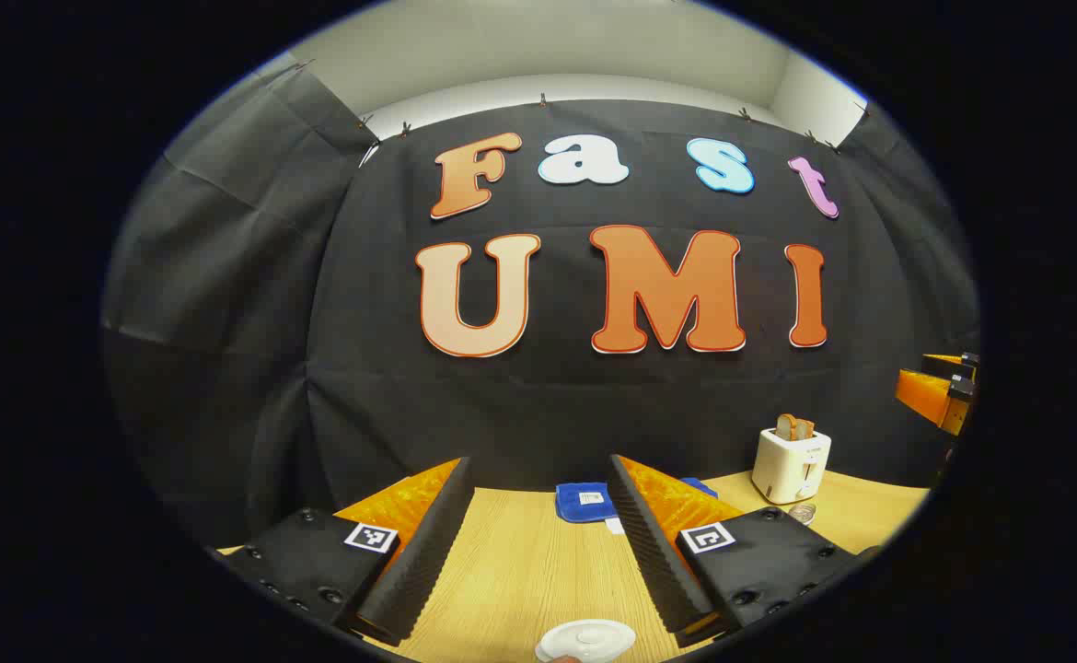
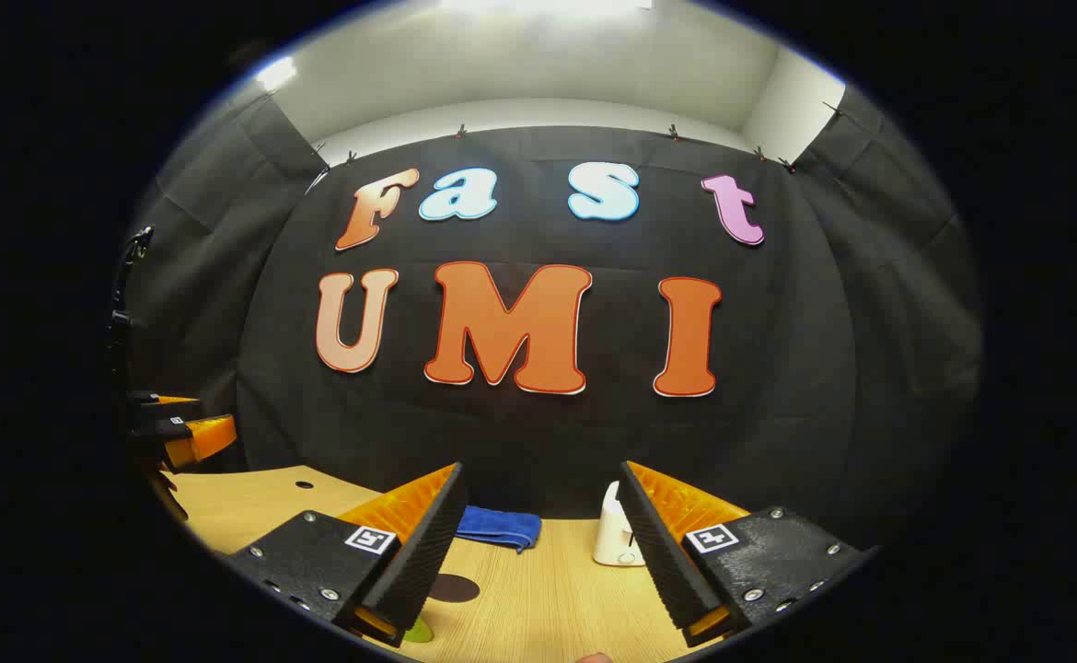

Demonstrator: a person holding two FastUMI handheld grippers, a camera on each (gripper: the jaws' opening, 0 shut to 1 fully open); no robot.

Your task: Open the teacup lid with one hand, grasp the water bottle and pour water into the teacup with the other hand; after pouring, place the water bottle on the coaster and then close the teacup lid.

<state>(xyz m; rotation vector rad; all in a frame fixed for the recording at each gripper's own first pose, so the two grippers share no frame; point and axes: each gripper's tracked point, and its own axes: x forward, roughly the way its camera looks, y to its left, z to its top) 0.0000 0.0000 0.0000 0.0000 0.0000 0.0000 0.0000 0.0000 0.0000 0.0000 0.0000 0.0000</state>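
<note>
Below my left gripper (image 1: 538, 539), whose jaws stand wide and hold nothing, the white teacup lid (image 1: 586, 639) sits at the near edge of the wooden desk (image 1: 520, 571). Farther back lies a blue cloth (image 1: 583, 502), and off to the right a white toaster (image 1: 791, 465) with bread in it. Between the wide, empty jaws of my right gripper (image 2: 538, 543) I see a dark round coaster (image 2: 454, 587) on the desk, with the cloth and toaster beyond. My other gripper hangs at that view's left edge.

White toaster (image 1: 791, 465) holding toast, folded blue cloth (image 1: 584, 502), wooden table (image 1: 520, 571)
</note>
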